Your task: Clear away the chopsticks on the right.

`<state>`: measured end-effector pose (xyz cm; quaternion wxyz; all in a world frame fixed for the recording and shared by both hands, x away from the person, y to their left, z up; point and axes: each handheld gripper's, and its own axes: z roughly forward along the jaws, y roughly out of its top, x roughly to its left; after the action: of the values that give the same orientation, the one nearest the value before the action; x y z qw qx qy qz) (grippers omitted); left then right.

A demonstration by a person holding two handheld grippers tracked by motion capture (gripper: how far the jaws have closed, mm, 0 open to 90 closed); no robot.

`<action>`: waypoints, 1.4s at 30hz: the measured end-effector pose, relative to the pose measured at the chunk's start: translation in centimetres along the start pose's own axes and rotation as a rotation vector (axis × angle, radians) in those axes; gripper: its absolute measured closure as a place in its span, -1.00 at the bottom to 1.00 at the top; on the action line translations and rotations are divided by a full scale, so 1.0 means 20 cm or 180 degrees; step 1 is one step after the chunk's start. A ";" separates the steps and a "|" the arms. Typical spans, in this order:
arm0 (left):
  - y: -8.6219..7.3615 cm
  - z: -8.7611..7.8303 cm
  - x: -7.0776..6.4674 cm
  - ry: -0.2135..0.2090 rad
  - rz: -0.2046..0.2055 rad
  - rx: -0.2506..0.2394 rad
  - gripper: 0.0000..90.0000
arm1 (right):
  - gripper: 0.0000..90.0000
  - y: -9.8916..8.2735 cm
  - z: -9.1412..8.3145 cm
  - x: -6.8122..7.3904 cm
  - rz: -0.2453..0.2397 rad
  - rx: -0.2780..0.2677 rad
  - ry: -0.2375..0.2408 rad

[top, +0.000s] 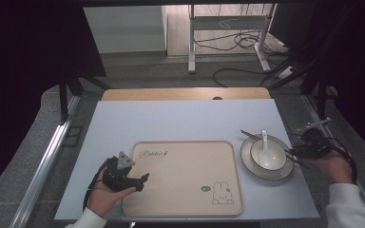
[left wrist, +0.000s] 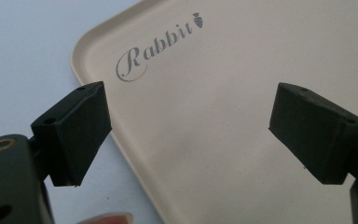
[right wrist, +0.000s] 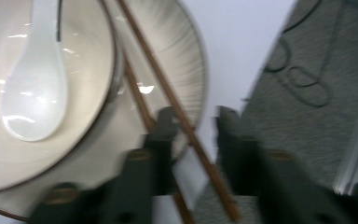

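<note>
While left gripper [top: 145, 179] hovers, jaws spread wide, over left edge of beige rectangular plastic tray [left wrist: 242, 70] printed "Rabbit", right gripper [right wrist: 193, 123] sits at right rim of grey-rimmed ceramic plate [right wrist: 186, 51], jaws part-open astride one brown wooden chopstick [right wrist: 168, 91]. White ceramic spoon [top: 264, 146] lies in white bowl [top: 276, 157] on plate.

left hand [top: 105, 192] enters from the bottom edge, palm cupped under the left gripper [top: 145, 179], which lies low and points right; jaws spread wide apart in the left gripper view. right hand [top: 333, 164] holds the right gripper [top: 295, 153] pointing left; jaws set narrowly apart, view blurred, closure unclear. white sleeves on both forearms.
</note>
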<state>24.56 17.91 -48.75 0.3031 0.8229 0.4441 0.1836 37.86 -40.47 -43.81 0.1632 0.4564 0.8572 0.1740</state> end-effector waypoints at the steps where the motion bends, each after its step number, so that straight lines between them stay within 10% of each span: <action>1: 0.00 0.00 0.00 0.0000 -0.0001 0.0003 -0.72 | 0.21 -0.01 -0.02 -0.01 -0.0040 0.0003 -0.0043; 23: 0.00 0.01 0.00 -0.0001 0.0004 0.0021 -0.72 | 0.53 -0.08 0.08 -0.07 -0.0430 0.0449 0.0007; 42: 0.00 0.01 0.00 -0.0005 0.0014 0.0011 -0.72 | 0.85 -0.07 0.08 -0.05 -0.0591 0.0342 0.0014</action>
<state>24.59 17.93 -48.89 0.3016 0.8246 0.4423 0.1830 38.04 -41.84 -45.71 0.1520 0.3827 0.9043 0.1129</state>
